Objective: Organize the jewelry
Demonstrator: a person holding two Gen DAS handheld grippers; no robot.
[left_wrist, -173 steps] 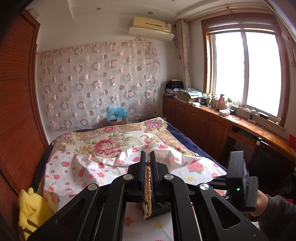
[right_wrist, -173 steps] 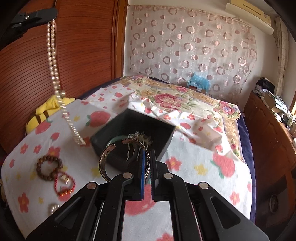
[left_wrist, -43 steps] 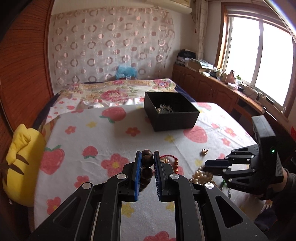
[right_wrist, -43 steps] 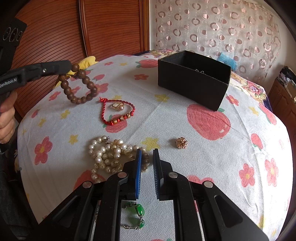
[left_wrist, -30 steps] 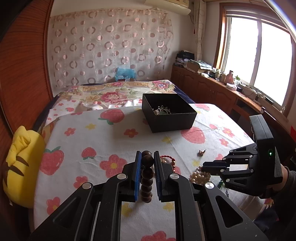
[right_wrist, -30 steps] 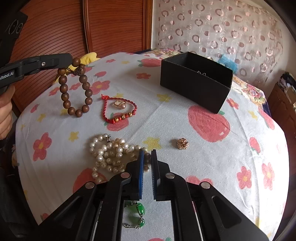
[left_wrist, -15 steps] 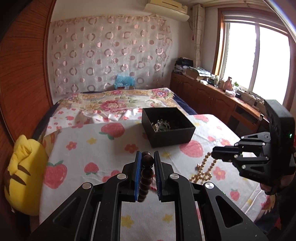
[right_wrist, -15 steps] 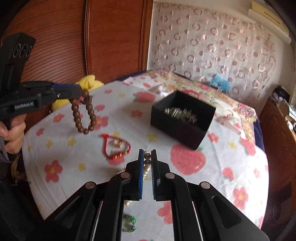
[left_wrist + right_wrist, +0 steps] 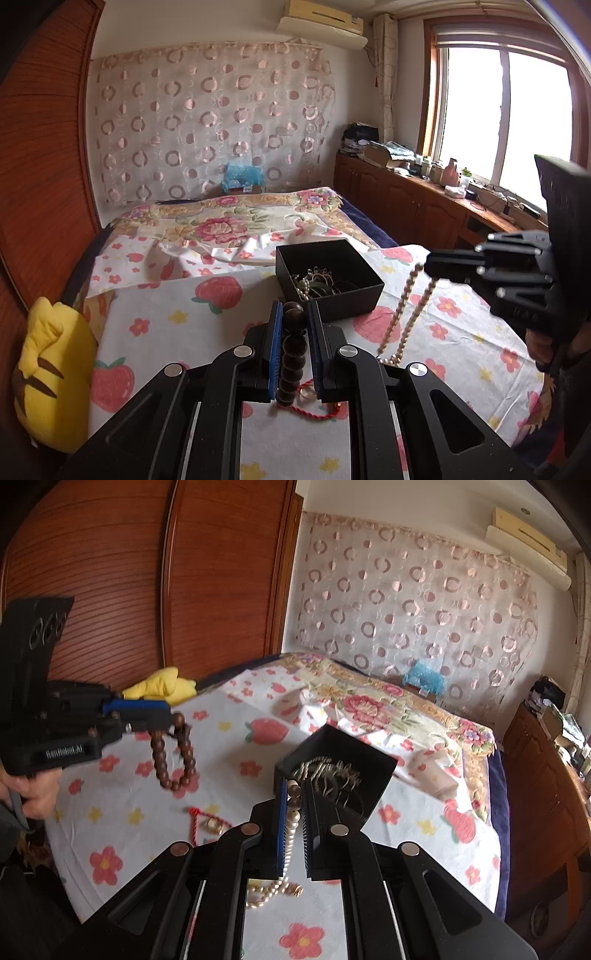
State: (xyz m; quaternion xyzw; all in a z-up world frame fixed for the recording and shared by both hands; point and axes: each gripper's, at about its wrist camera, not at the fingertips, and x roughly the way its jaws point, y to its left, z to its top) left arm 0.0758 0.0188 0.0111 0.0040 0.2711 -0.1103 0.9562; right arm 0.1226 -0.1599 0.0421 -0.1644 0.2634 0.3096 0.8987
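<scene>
My left gripper [image 9: 294, 314] is shut on a brown wooden bead bracelet [image 9: 291, 350], which hangs from it above the cloth; the bracelet also shows in the right wrist view [image 9: 177, 753]. My right gripper [image 9: 294, 794] is shut on a pearl necklace [image 9: 288, 834], whose lower end trails down to the cloth. In the left wrist view the necklace [image 9: 406, 306] dangles to the right of the black box [image 9: 328, 273]. The open box [image 9: 332, 760] holds several jewelry pieces and stands just ahead of both grippers.
A red cord bracelet [image 9: 314, 411] with a gold ring lies on the strawberry-print cloth [image 9: 166, 314] below my left gripper; it also shows in the right wrist view [image 9: 207, 821]. A yellow plush toy [image 9: 51, 369] sits at the left edge. A wooden wardrobe [image 9: 147, 572] stands behind.
Both grippers have risen and moved toward the box. The right gripper closed on the pearl necklace and lifted it off the cloth; the left still holds the wooden bracelet.
</scene>
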